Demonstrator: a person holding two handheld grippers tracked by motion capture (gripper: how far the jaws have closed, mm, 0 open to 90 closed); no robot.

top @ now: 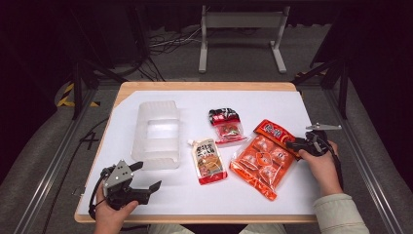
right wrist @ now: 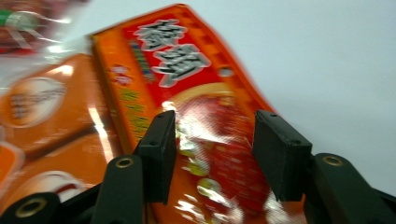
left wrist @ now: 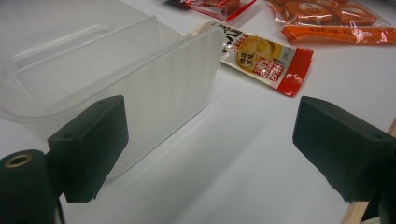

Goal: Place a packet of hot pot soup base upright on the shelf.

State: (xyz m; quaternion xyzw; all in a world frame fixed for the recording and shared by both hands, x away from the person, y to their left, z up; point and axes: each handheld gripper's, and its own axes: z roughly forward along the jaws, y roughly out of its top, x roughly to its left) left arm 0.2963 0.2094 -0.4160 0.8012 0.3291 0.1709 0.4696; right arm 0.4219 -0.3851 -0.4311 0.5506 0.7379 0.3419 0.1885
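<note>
A large orange snack bag [top: 263, 161] lies at the right of the white sheet, and its red-and-orange header [right wrist: 187, 70] runs under my right gripper [right wrist: 215, 140]. That gripper [top: 291, 144] is open, one jaw on each side of the header's edge. To the bag's left lie a spouted sauce pouch [top: 209, 161] and a small dark-and-red packet [top: 226, 126]. A clear plastic container [top: 157, 134] stands left of centre. My left gripper [top: 147, 175] is open near the front left, empty, just in front of the container's near wall [left wrist: 154, 88]. The pouch [left wrist: 261, 58] lies beyond that wall.
The white sheet [top: 243, 102] covers most of the wooden table, whose front edge [left wrist: 359, 210] lies right beside my left gripper. Bare sheet stretches between the container and the front edge. Beyond the table are a metal stand [top: 241, 22] and cables on the floor.
</note>
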